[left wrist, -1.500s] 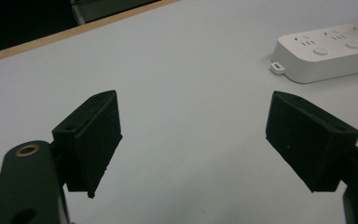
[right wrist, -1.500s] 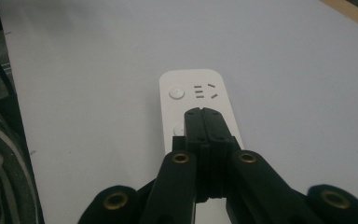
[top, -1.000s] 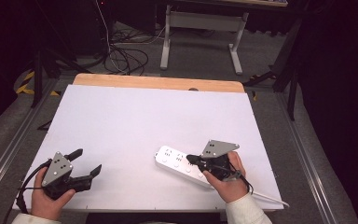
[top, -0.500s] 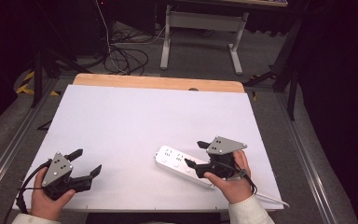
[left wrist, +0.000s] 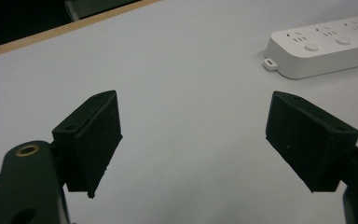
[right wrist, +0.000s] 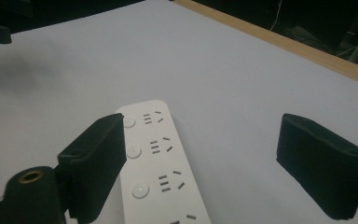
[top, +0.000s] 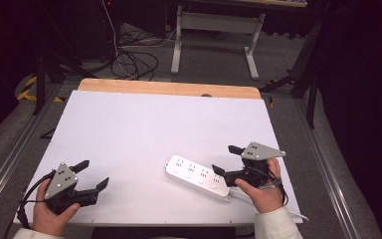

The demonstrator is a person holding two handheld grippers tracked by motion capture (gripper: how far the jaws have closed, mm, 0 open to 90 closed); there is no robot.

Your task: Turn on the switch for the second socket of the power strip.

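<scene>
I had the long white plastic power strip (top: 198, 177) lying flat on the white-topped surface (top: 149, 129), aslant near its front right corner, sockets and round buttons facing up. It served as my landmark. My right gripper (top: 225, 160) hovered just over the strip's cord end; its jaws had just been opening and stood wide apart, with nothing pressed between them. In the right gripper view (right wrist: 200, 163) the strip (right wrist: 161, 168) ran away from me beneath the left-hand jaw, off the centre of the gap. My left gripper (top: 90, 174) rested well to the left of the strip, jaws also apart and empty; in the left gripper view (left wrist: 193, 137) the strip's far end (left wrist: 326, 49) sat off to the upper right.

As I judged it, the strip had been let go and the work was to handle it again cleanly. To do that well, I would have centred the gap across the strip's narrow width, kept the jaws square to its long sides, come down low so the pads met the side walls rather than the buttons, and closed gently, minding the cable trailing off the cord end.
</scene>
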